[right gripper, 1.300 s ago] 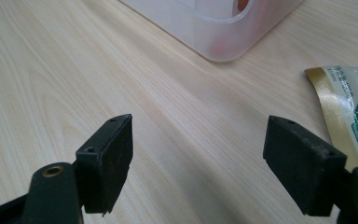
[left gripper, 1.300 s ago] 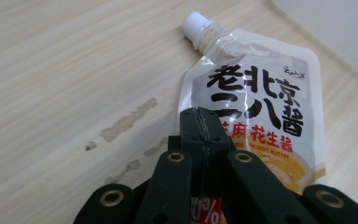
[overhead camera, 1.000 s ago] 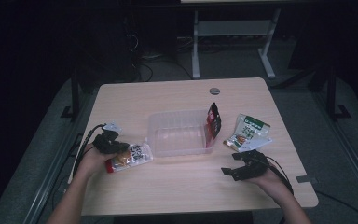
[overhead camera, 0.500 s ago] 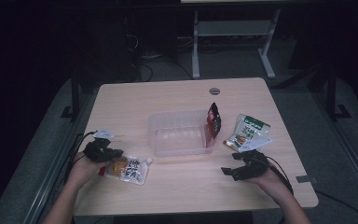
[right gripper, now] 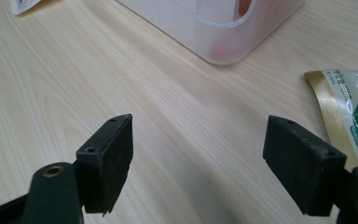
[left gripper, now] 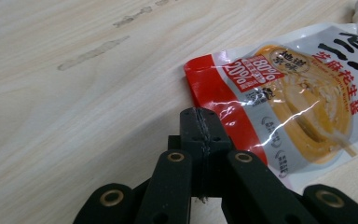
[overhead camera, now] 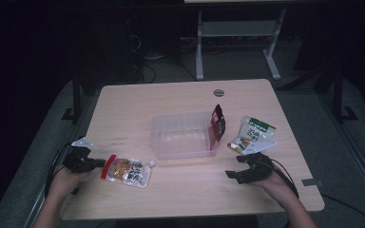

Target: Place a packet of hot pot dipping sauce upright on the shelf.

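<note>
The left gripper (left gripper: 200,126) pinches the sauce pack (left gripper: 289,93). The right gripper (right gripper: 209,158) waits wide open; the box (overhead camera: 183,135) beyond holds one pack.

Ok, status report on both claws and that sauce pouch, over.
Left claw shut at sauce pouch's red edge, grip unconfirmed. Right claw open over bare table. Clear tub beyond, nothing between.

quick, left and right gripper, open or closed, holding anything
Left gripper: closed, jaws pressed together at the red edge of the sauce pouch; whether it pinches the pouch cannot be told.
Right gripper: open, holding nothing, over bare table.
</note>
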A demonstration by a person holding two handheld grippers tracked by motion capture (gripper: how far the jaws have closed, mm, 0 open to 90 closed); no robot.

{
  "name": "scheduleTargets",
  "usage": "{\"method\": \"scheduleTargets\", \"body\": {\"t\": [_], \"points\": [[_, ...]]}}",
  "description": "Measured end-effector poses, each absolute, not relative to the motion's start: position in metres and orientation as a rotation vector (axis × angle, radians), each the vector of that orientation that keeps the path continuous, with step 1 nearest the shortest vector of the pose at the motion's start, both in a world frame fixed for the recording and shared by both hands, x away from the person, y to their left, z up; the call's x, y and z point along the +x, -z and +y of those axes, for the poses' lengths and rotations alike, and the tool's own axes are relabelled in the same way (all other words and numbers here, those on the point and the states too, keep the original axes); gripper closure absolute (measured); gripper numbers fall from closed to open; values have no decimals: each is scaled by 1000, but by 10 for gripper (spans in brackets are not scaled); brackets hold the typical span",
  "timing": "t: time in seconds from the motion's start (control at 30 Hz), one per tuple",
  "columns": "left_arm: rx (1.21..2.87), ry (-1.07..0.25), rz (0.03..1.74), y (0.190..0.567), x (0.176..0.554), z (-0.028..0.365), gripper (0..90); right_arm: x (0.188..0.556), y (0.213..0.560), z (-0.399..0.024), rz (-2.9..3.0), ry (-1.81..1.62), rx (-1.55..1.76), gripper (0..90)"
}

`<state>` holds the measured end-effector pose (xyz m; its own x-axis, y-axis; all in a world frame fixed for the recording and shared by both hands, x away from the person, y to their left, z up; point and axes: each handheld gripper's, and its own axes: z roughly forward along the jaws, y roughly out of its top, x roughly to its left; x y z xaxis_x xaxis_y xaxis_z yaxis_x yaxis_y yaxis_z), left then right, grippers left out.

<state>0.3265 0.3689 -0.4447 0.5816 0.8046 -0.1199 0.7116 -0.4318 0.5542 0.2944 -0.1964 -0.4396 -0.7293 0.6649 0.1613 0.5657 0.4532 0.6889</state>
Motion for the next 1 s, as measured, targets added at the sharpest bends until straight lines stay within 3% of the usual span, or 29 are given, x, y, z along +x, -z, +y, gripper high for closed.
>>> {"method": "scheduleTargets", "body": {"t": [0.4,1.0], "points": [[2284,-127,1093,447,327,347,896,295,439,-198,2560,-1142,1089,237],[2362,-4,825,444,315,271,895,295,439,-197,2566,-1137,1086,237]]}}
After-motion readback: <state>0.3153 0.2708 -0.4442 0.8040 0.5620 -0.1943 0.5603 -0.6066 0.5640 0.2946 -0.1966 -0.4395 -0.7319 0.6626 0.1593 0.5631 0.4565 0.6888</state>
